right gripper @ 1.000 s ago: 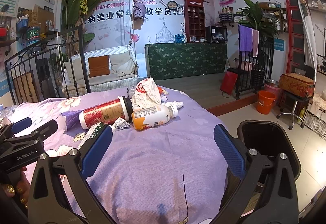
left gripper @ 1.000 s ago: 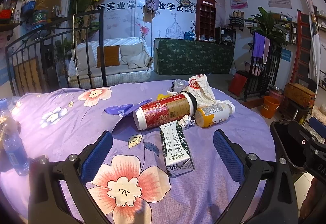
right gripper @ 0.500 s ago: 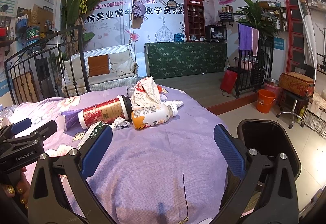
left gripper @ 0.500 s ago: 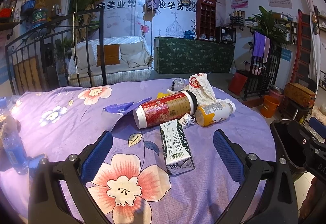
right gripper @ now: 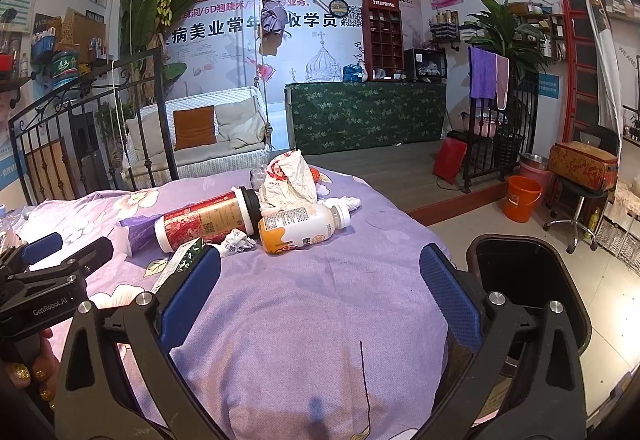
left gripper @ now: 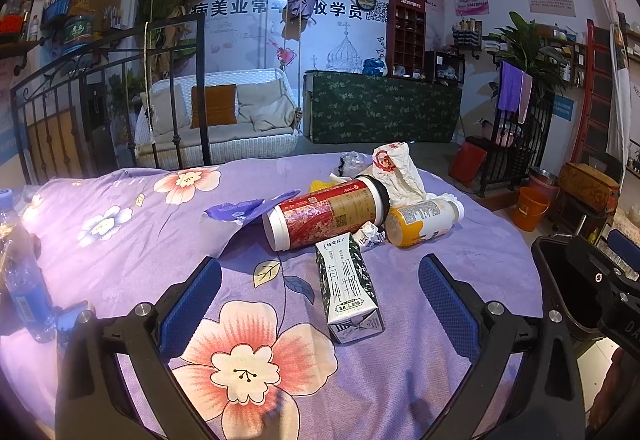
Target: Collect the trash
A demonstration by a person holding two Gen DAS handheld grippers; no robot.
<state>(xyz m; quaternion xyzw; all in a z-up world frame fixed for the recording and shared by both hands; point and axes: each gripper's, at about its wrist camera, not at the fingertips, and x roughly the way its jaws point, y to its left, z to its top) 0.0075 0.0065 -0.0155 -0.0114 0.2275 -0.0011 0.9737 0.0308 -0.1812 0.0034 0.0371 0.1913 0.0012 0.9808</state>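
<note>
Trash lies in a heap on the purple flowered table (left gripper: 120,240): a green-and-white milk carton (left gripper: 349,290), a red-and-gold canister (left gripper: 326,213) on its side, an orange-and-white bottle (left gripper: 422,217), a crumpled white paper bag (left gripper: 394,169), a small paper wad (left gripper: 370,234) and a purple wrapper (left gripper: 248,207). My left gripper (left gripper: 320,304) hangs open just above the carton, which lies between its blue pads. My right gripper (right gripper: 320,300) is open over bare cloth, short of the bottle (right gripper: 304,228) and canister (right gripper: 208,220). The black bin (right gripper: 528,292) stands beside the table's right edge.
A blue water bottle (left gripper: 22,272) stands at the table's left edge. A black iron railing (left gripper: 100,107) and a white sofa (left gripper: 224,127) lie behind. An orange bucket (right gripper: 522,197), a stool with a box (right gripper: 580,175) and a green counter (right gripper: 368,115) stand on the floor.
Both views have barely shifted; the left gripper has eased slightly nearer the carton. No trash has moved.
</note>
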